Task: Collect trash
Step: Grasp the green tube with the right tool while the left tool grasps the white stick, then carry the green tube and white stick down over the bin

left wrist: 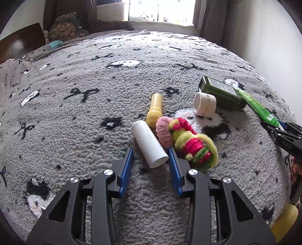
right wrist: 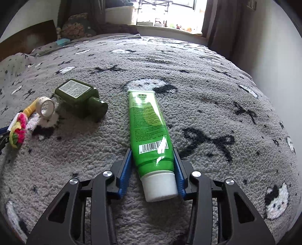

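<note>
In the left wrist view a white tube lies on the grey blanket between my left gripper's blue fingers, which are open around its near end. A yellow bottle, pink and yellow-red hair ties, a tape roll and a dark green bottle lie beyond. In the right wrist view my right gripper straddles the capped end of a bright green tube; the right finger touches it, and a gap shows on the left.
The blanket covers a bed with pillows at the far left, a window behind and a white wall on the right. The dark green bottle and tape roll lie left of the right gripper.
</note>
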### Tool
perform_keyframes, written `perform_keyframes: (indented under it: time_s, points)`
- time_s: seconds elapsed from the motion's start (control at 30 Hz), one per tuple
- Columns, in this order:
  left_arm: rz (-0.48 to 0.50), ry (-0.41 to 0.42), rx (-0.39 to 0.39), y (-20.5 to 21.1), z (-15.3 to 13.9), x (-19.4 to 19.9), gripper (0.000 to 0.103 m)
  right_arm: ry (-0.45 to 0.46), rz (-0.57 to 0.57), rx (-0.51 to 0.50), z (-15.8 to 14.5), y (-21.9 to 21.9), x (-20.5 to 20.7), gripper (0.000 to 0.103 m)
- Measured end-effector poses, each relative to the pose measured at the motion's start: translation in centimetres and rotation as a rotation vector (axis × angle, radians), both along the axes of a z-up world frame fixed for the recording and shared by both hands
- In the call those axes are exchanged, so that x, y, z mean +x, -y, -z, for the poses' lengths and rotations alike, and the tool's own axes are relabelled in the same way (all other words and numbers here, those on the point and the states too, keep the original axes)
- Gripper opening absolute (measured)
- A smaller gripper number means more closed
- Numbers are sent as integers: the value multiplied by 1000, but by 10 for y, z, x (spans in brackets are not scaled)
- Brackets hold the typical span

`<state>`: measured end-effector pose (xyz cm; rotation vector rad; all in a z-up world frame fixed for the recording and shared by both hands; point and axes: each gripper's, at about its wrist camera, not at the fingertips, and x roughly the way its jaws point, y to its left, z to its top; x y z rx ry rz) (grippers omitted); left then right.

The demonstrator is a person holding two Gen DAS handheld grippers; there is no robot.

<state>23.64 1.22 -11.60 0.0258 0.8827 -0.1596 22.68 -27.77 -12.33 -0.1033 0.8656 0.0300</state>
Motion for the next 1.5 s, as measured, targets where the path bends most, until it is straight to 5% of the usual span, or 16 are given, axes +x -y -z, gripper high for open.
perform_keyframes:
  time_s: [0.73,1.5]
  points:
    - [-42,-18,4,-12,0,14,18,13,-42,4,-7,-2,-50,40]
    - [158,86,-65,14,-18,-164,18,197,-110,-10,-44,-26,-204,40]
